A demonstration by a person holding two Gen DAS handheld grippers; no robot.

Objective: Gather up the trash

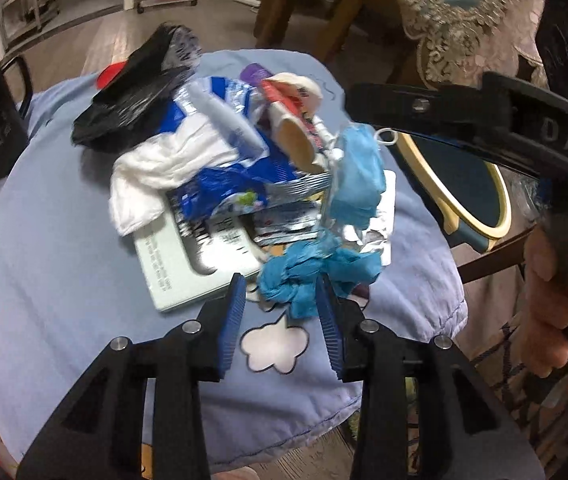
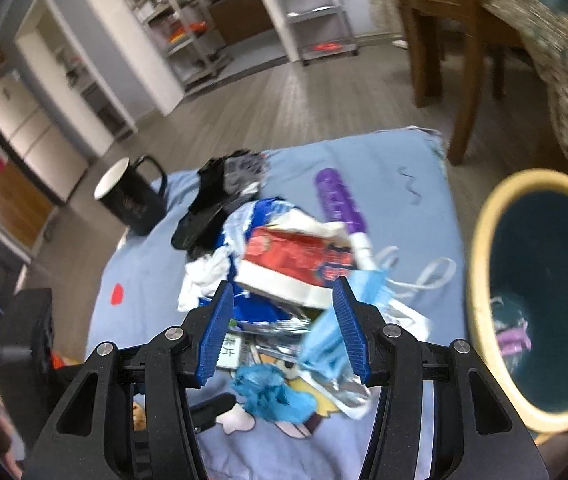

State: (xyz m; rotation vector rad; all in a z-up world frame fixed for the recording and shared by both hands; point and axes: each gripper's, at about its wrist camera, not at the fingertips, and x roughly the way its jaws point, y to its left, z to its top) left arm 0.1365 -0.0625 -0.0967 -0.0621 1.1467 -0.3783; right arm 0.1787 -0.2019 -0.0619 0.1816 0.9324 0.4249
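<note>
The left gripper (image 1: 279, 300) is hovering with jaws apart, a crumpled blue tissue (image 1: 304, 276) sitting between its fingertips, unclamped. The right gripper (image 2: 281, 308) is also gaping, the trash pile (image 2: 284, 264) lying just ahead, the bin (image 2: 540, 300) to its right.

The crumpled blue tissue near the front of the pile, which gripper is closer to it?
Left. The left gripper has the crumpled blue tissue between its open fingertips. The right gripper hangs open farther back, over the red and white wrapper, with the tissue below it.
</note>
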